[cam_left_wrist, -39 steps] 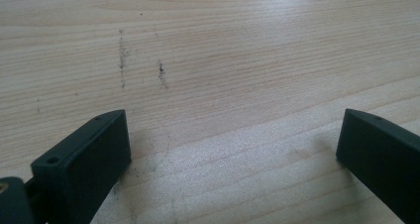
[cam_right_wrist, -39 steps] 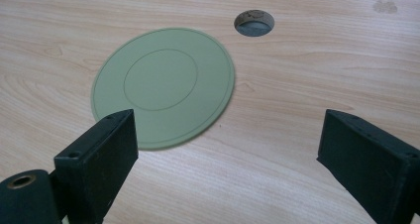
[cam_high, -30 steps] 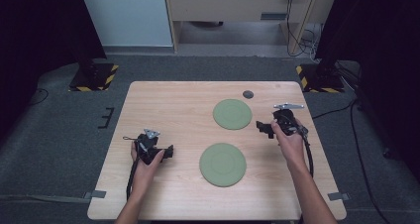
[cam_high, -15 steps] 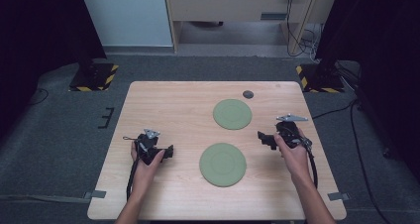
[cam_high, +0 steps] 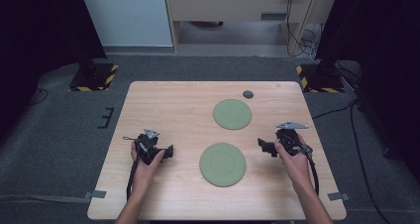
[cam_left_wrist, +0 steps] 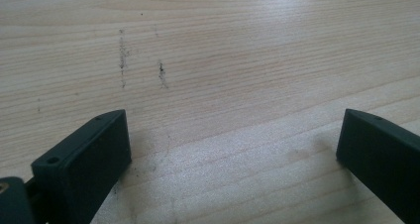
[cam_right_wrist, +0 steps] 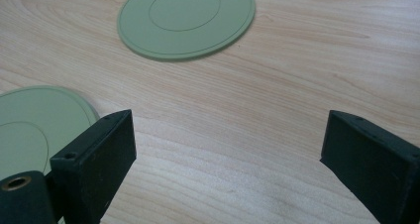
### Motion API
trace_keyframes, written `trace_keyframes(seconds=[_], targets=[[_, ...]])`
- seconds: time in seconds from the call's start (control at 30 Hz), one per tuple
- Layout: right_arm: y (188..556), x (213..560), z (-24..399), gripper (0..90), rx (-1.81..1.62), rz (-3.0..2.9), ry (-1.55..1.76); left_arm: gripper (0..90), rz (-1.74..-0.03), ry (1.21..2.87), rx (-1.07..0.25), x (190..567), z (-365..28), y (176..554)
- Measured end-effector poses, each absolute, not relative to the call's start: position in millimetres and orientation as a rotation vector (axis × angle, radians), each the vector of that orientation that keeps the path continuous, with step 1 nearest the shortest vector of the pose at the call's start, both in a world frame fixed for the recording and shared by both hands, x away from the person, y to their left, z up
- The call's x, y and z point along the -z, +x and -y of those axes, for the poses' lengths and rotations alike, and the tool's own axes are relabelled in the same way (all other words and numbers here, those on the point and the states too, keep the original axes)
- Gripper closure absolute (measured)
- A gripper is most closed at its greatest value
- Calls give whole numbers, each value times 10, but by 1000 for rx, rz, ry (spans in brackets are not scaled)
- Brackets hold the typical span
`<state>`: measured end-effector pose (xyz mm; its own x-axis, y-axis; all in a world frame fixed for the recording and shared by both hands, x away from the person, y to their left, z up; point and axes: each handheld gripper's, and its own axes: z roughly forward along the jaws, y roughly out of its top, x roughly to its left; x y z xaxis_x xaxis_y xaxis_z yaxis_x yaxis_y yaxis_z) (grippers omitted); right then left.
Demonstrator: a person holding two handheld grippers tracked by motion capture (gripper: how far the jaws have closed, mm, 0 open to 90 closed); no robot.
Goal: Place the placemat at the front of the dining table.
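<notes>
Both claws rest wide and empty on the tabletop (cam_high: pixel 163 105): left claw (cam_high: pixel 170 152) at lower left, right claw (cam_high: pixel 261 145) just right of the near green plate (cam_high: pixel 223 164). The far green plate (cam_high: pixel 232 114) lies above it. The reach seems about to begin; next, the right claw must close on the near plate's rim.

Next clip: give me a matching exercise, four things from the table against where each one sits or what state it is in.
Things:
1. near green plate
2. far green plate
3. small dark disc
4. left tongs

Places or states:
A. near the table's far edge
B. open over bare wood
C. between the two hands
D. mid-table, beyond the right hand

Pairs: 1-C, 2-D, 3-A, 4-B
</notes>
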<state>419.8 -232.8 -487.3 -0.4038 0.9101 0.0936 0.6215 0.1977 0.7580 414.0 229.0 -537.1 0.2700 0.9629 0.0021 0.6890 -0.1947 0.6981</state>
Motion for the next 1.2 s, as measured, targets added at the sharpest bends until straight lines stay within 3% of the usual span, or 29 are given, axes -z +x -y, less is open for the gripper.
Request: trace_keyframes(seconds=[1.2], targets=[[4238, 5360, 2276, 69, -876, -2062, 1524, 0, -1486, 1960, -608, 5371, -2289, 4139]])
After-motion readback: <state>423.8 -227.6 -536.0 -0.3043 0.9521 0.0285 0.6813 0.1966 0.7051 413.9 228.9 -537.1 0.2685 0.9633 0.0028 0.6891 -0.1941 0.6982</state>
